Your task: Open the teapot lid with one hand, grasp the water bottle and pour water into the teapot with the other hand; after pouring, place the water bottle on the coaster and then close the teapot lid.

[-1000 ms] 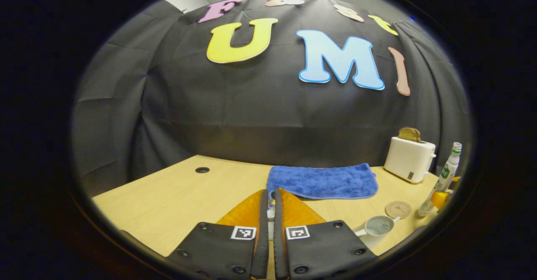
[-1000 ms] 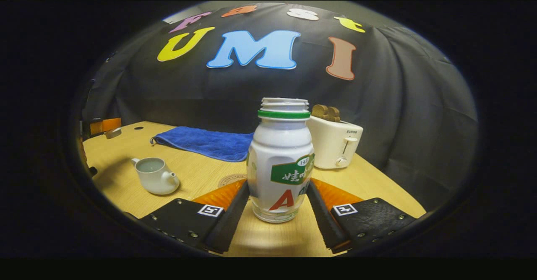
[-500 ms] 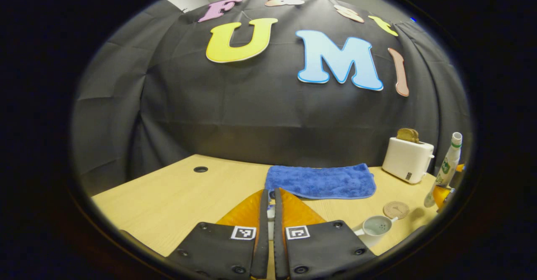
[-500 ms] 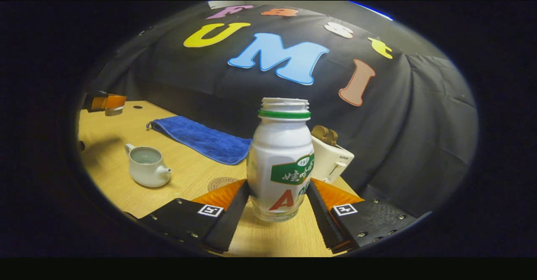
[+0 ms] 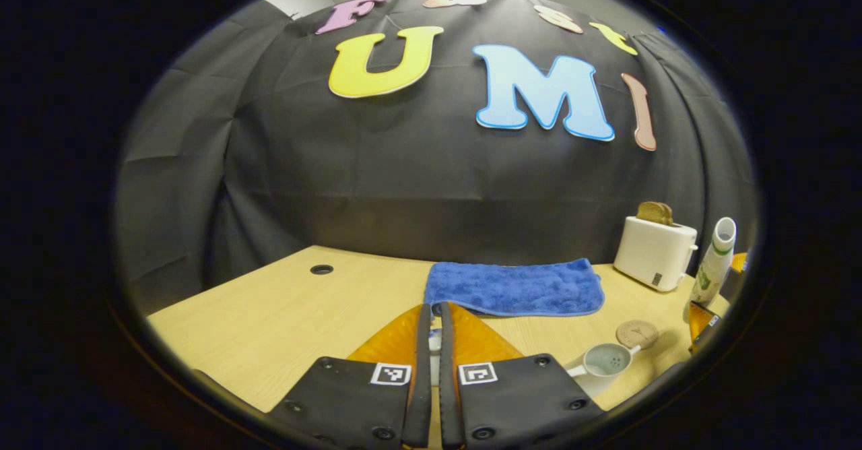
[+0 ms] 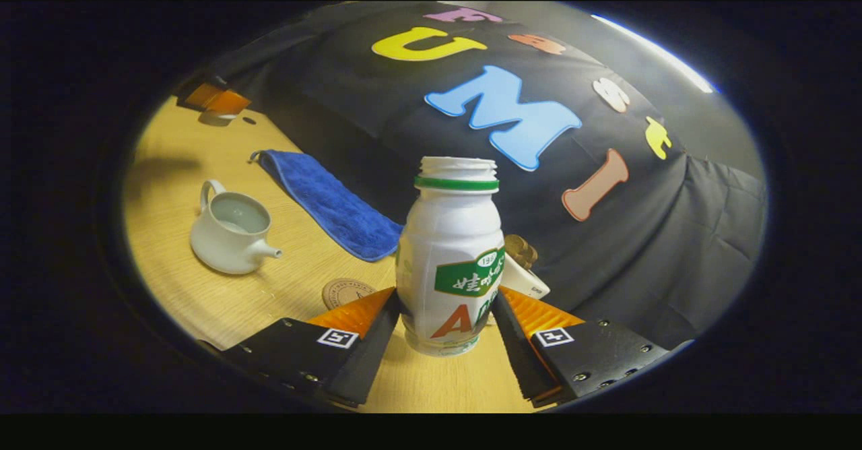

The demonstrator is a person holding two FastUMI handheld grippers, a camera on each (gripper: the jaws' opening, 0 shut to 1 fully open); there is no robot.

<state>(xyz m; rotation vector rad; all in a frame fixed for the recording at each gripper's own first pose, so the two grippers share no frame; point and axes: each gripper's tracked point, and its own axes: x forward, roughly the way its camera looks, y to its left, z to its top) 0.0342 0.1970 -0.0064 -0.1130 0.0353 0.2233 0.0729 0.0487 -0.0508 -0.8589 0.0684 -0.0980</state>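
Pinching water bottle [image 6: 449,261], right claw [image 6: 446,315] nears coaster [image 6: 345,292], towel [image 6: 333,202], toaster [image 6: 520,276].

Light wooden table [image 5: 269,322] with a round cable hole [image 5: 321,269], blue towel [image 5: 515,288] lying flat toward the back, white toaster [image 5: 654,245] beside it, round coaster [image 5: 636,333] near an open white teapot [image 5: 603,362]
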